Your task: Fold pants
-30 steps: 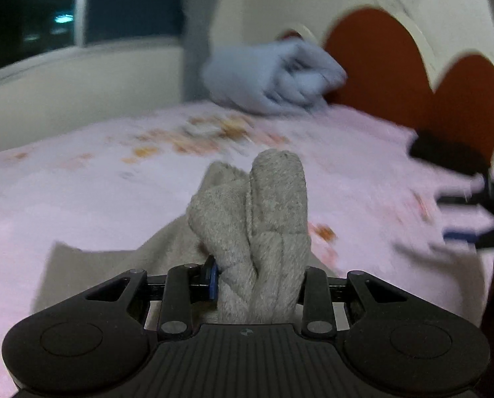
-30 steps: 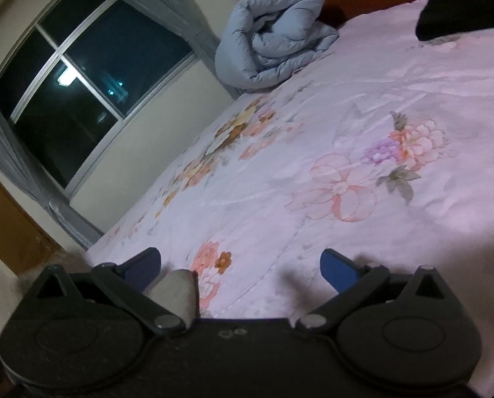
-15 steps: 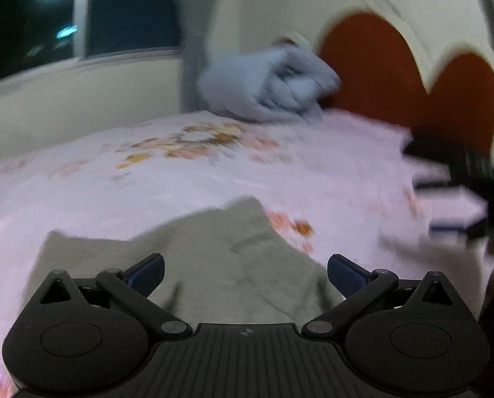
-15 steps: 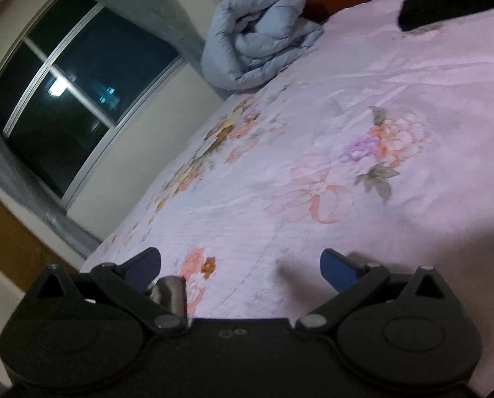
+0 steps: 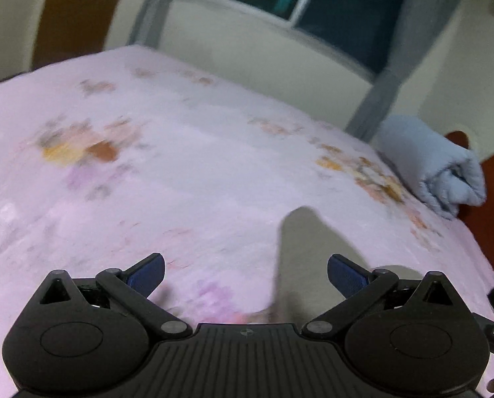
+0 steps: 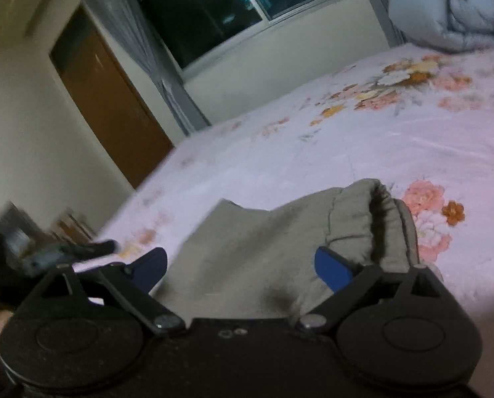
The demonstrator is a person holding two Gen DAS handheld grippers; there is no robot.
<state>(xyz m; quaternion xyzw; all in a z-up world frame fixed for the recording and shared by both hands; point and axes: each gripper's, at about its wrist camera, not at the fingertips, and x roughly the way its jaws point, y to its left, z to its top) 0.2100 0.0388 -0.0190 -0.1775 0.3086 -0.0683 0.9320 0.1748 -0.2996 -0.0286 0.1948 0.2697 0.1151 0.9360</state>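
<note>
The grey pants [image 6: 273, 232] lie flat on the pink flowered bedsheet [image 6: 396, 139], their gathered waistband [image 6: 383, 205] at the right. My right gripper [image 6: 242, 268] hovers over them, its jaws wide and closing. The cloth shows between the blue pads [image 6: 333, 268], which do not press on it. In the left wrist view, my left gripper [image 5: 247, 273] is open with nothing in it. It hangs over bare sheet [image 5: 180, 172], with a corner of the pants [image 5: 306, 248] just right of centre. The left gripper's dark, blurred shape [image 6: 64, 252] shows at the left of the right wrist view.
A rolled pale-blue quilt [image 5: 429, 165] lies at the head of the bed beside the red headboard [image 5: 492, 219]. A dark window [image 6: 213, 10] with grey curtains and a brown door [image 6: 107, 99] stand beyond the far bed edge. Some clutter [image 6: 71, 222] sits on the floor near the door.
The left gripper let go of the bunched grey cloth, opened wide and swung left over the sheet. The right gripper swung round, so the pants now lie between its fingers.
</note>
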